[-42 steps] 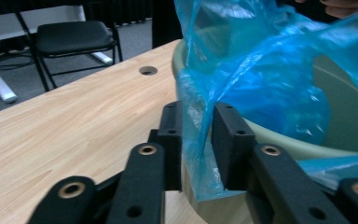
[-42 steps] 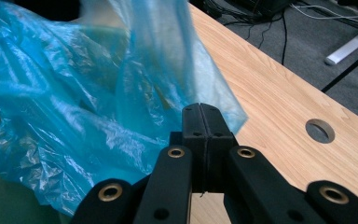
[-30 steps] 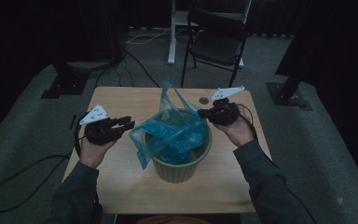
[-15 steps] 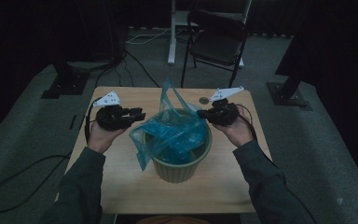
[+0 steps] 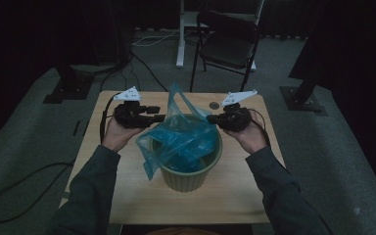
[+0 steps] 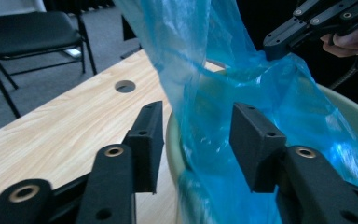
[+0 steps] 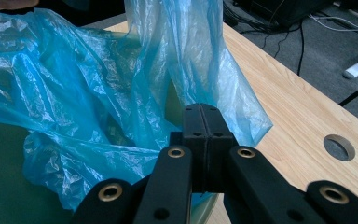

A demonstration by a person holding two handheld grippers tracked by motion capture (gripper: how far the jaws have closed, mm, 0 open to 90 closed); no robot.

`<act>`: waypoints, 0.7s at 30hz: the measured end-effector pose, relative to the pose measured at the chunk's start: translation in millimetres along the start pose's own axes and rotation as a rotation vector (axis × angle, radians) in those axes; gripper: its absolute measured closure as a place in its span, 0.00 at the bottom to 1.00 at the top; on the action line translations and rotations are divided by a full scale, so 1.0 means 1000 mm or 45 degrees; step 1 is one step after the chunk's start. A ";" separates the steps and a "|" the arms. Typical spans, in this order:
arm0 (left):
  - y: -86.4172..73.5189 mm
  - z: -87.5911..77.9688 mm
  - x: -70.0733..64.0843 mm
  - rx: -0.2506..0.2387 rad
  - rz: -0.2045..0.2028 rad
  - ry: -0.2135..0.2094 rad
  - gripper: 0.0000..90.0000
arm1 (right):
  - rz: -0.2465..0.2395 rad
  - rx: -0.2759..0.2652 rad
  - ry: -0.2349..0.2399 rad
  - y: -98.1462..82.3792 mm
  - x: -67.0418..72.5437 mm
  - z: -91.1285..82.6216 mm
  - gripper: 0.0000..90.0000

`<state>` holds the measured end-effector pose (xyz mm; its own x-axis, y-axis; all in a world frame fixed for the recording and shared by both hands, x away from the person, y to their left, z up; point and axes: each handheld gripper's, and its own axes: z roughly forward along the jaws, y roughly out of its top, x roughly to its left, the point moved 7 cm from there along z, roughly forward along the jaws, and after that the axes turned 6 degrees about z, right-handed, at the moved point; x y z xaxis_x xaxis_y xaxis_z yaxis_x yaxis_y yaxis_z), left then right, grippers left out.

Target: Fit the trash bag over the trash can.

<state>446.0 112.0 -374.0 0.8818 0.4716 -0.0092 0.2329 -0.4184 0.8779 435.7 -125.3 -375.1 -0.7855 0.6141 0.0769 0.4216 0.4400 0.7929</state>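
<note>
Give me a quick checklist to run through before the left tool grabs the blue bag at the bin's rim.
1. Right tool clamped on the blue bag: ok, its jaws are shut with film pinched between them.
2. Left tool open: ok, its jaws have just been opening and stand apart.
3. Bag film between the left jaws: ok, a fold hangs in the gap, but the pads are not pressing on it.
4. Green bin upright on the table: ok.
5. Bag seated over the rim all round: not ok, it is bunched inside with a flap hanging over the near left side.
</note>
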 end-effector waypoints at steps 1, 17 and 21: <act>0.001 0.004 0.000 0.014 0.002 -0.004 0.57 | 0.001 -0.002 0.000 0.000 0.000 0.000 1.00; -0.005 0.031 0.011 0.102 -0.008 0.078 0.95 | -0.004 -0.012 -0.019 0.001 -0.004 0.003 1.00; -0.009 0.027 0.018 0.106 -0.033 0.098 1.00 | 0.008 0.001 -0.043 -0.003 -0.010 0.006 1.00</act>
<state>470.6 103.0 -395.4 0.8417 0.5399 0.0083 0.2913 -0.4670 0.8349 444.5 -128.8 -382.2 -0.7671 0.6386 0.0609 0.4266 0.4369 0.7919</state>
